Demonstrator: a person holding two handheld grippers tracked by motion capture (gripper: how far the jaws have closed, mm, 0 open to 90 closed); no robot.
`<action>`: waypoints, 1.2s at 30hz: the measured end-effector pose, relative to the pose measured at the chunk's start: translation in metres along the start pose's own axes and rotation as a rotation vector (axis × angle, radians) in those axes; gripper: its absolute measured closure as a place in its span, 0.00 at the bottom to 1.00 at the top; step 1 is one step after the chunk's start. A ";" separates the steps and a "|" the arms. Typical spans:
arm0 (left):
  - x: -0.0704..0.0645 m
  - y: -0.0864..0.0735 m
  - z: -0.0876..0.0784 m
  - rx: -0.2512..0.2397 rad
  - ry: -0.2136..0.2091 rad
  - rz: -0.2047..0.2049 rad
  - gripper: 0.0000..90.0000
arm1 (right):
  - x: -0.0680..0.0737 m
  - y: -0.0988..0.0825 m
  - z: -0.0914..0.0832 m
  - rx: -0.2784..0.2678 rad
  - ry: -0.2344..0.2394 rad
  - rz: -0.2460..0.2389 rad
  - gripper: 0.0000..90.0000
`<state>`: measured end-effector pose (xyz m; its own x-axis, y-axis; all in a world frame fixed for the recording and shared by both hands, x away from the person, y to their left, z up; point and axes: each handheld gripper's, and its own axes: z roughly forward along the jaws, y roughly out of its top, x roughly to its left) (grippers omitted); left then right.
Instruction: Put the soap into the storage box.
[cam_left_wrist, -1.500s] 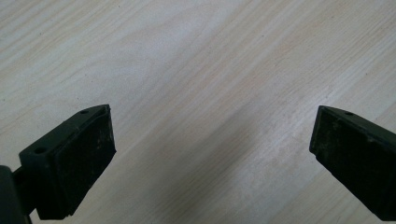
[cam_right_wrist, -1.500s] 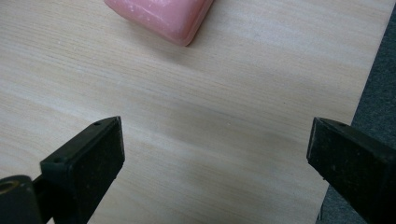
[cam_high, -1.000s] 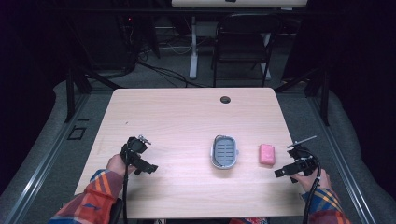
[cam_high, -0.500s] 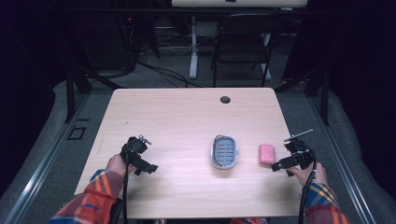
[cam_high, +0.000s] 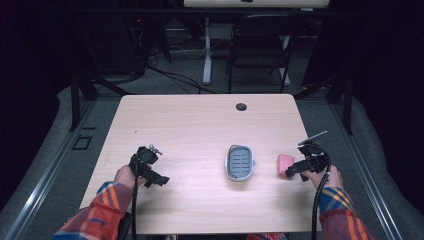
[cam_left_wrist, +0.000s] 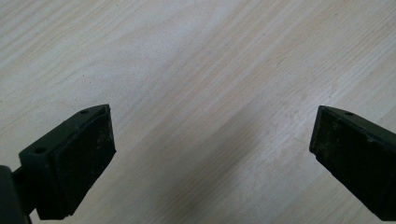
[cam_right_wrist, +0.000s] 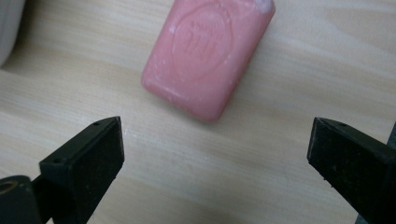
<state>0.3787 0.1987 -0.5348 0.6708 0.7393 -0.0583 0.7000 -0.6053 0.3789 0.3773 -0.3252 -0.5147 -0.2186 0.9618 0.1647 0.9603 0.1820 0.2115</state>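
Right claw (cam_right_wrist: 215, 154) hovering spread wide just short of the pink soap bar (cam_right_wrist: 208, 56).

Lying flat on the desk (cam_high: 190, 125), ahead of the gaping jaws and not between them, untouched; sitting just right of the grey soap dish (cam_high: 240, 162). Left claw (cam_left_wrist: 212, 158) hanging spread over bare wood, well apart from both.

A lab-like recording room: dark curtained walls, a folding chair (cam_high: 258, 50), loose floor cables (cam_high: 170, 75) and metal stand legs (cam_high: 82, 92) beyond the worktop (cam_high: 200, 125).
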 end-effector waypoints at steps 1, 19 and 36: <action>0.000 0.000 0.000 0.000 0.000 0.000 0.00 | 0.000 0.002 0.000 0.002 0.003 0.004 0.02; 0.002 -0.006 -0.003 -0.001 0.002 -0.009 0.00 | 0.004 0.027 0.015 0.023 0.028 0.033 0.00; 0.007 -0.025 -0.010 -0.002 0.018 -0.052 0.00 | 0.011 0.047 0.027 0.043 -0.006 0.046 0.17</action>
<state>0.3632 0.2218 -0.5359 0.6288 0.7751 -0.0620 0.7335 -0.5648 0.3780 0.4248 -0.3008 -0.5289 -0.1727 0.9706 0.1677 0.9759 0.1456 0.1623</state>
